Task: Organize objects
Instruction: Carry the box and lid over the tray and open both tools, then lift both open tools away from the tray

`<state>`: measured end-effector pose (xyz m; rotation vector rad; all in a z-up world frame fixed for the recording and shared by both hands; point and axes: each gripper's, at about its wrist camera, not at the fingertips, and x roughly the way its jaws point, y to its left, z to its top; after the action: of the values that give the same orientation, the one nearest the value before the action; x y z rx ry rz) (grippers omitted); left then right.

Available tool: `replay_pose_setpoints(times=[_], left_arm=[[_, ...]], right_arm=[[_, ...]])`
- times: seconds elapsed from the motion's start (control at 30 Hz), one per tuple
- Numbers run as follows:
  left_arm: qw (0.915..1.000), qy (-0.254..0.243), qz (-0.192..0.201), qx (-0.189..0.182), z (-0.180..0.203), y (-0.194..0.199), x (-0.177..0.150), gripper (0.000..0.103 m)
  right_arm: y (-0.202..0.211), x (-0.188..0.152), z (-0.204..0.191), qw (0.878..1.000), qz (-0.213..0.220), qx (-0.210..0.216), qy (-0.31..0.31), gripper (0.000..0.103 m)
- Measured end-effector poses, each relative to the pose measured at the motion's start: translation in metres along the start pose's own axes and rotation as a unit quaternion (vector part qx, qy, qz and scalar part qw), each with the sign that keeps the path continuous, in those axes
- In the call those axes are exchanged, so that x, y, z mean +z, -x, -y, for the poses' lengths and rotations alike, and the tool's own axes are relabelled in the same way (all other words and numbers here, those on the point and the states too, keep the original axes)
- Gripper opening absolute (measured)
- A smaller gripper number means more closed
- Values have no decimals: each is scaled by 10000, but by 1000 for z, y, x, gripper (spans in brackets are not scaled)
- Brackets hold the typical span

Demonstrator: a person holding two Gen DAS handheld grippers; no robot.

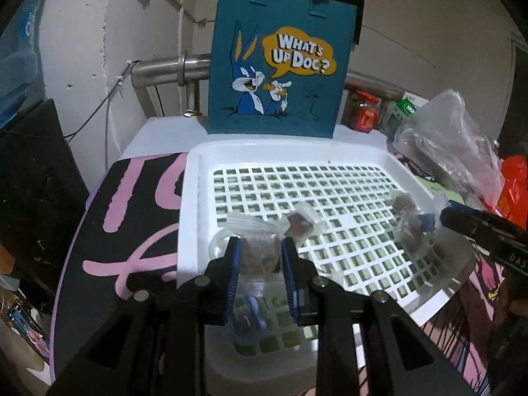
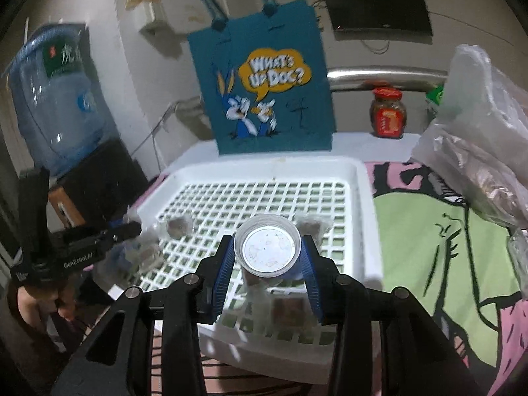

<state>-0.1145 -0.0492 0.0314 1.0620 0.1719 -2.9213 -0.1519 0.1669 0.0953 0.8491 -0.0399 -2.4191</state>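
Observation:
A white slotted tray (image 1: 349, 151) lies on the table, and it also shows in the right wrist view (image 2: 363, 198). My left gripper (image 1: 260, 257) is shut on a clear lidded cup of brown food (image 1: 259, 250) low over the tray's near left part. My right gripper (image 2: 268, 257) is shut on another clear cup with a round lid (image 2: 268, 250) above the tray's near middle. Small clear-wrapped brown cubes lie on the tray (image 1: 299, 222) (image 1: 402, 203) (image 2: 308, 226). A blue "What's Up Doc?" bag (image 1: 277, 62) stands behind the tray.
Crumpled clear plastic bags (image 2: 478, 145) pile at the right. A red-lidded jar (image 2: 387, 114) stands at the back right. A water jug (image 2: 56, 99) and black box (image 1: 33, 181) are at the left. A printed cloth (image 2: 429, 247) covers the table.

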Motion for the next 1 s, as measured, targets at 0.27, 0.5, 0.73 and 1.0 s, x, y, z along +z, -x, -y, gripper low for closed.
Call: replay_pose_setpoints(times=[0.27,0.5,0.73,1.0], left_arm=[[9998,-86,-136,109,4,-8,-2,40],[9998,-104,83,-122,7,6,-2,65],[9988,54,368,-323,3,30,4,67],[9969,327,556,-456,-7,51,1,67]], right_arm=[[-13,-9,-14,9987,-220,-211,413,41],[1,-9,-6,9998,122,-124,93,76],[41,-4,3,9961,837,-33,-294,92],[70,-4,9,9909,1241,105,-506,98]])
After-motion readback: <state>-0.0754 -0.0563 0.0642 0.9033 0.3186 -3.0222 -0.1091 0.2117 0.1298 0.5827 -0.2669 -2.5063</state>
